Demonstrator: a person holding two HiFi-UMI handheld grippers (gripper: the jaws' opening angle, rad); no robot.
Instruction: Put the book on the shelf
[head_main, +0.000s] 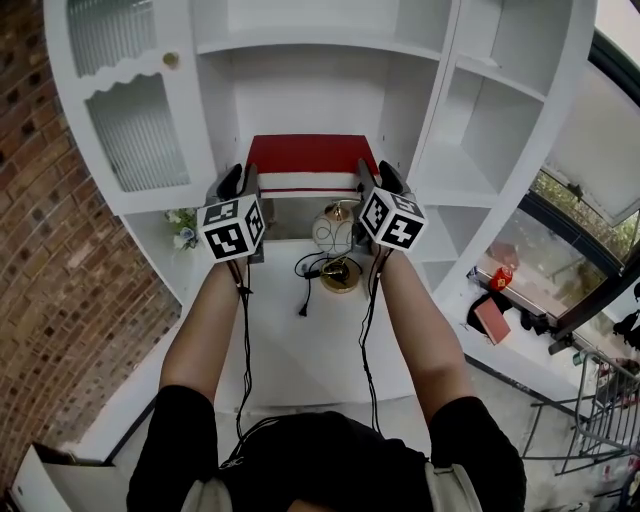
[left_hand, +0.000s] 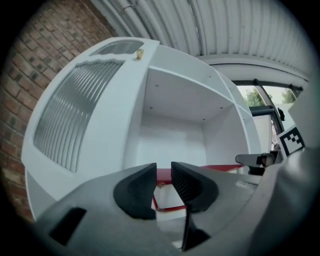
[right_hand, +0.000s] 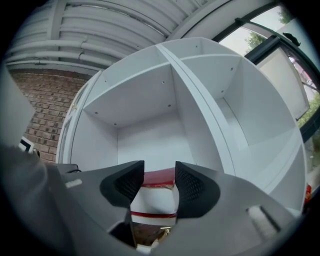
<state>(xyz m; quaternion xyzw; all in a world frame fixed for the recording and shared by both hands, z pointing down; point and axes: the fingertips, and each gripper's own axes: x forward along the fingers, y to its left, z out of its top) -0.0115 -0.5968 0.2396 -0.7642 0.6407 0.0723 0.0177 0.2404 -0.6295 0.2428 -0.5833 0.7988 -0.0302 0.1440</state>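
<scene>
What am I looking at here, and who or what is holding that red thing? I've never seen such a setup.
There is no robot. A person holds a hand-held gripper in each hand. The head view comes from a camera on the person's head, looking down along both arms. The other two come from cameras riding on the left gripper and the right gripper, each looking along its own fingers. The red thing is a book, lying flat at the front of a compartment in the white shelf. One of its corners shows between each gripper's fingers; whether they pinch it I can't tell. On the ledge below are a brass ornament, a cable and flowers.
</scene>
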